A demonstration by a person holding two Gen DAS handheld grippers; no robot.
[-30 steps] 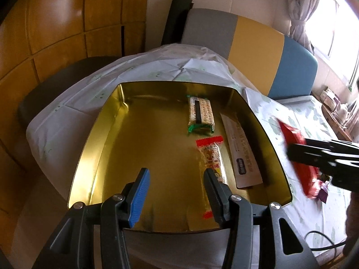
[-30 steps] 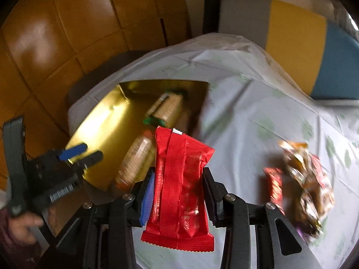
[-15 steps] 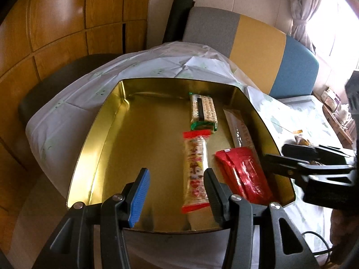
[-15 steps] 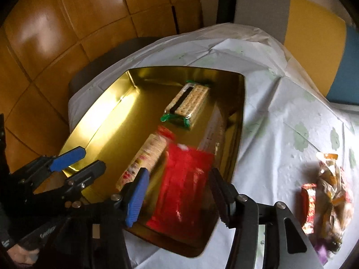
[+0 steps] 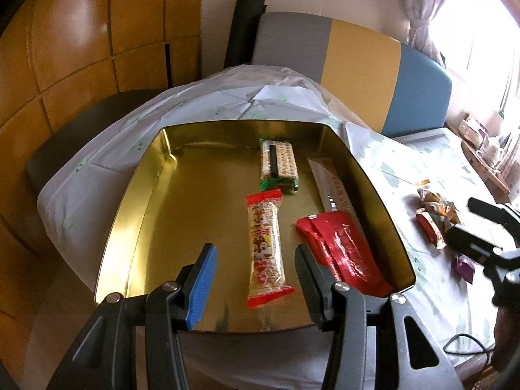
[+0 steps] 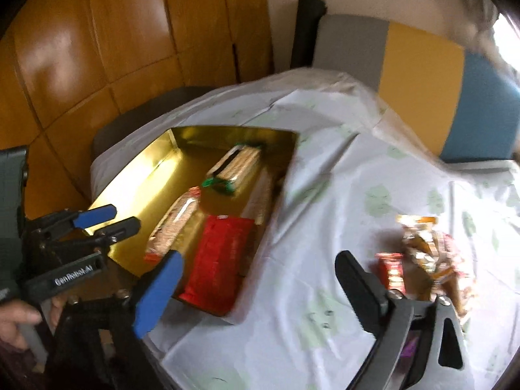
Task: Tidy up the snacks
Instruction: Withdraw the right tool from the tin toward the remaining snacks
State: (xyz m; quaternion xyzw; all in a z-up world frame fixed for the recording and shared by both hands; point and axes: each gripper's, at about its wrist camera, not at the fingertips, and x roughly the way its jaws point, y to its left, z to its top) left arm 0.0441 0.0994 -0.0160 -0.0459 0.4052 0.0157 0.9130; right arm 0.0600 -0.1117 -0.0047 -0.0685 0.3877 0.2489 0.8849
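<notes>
Inside the gold tin (image 5: 136, 214), the left wrist view shows four snacks: a green-ended cracker pack (image 5: 279, 165), a long biscuit pack (image 5: 265, 247), a red packet (image 5: 341, 253) and a pale flat sachet (image 5: 331, 185). The right wrist view alone shows the left gripper (image 6: 109, 219), parted and empty. The right gripper (image 6: 256, 286), jaws just opened wide with nothing between them, hangs above the tablecloth (image 6: 325, 195) beside the loose wrapped snacks (image 6: 422, 250).
</notes>
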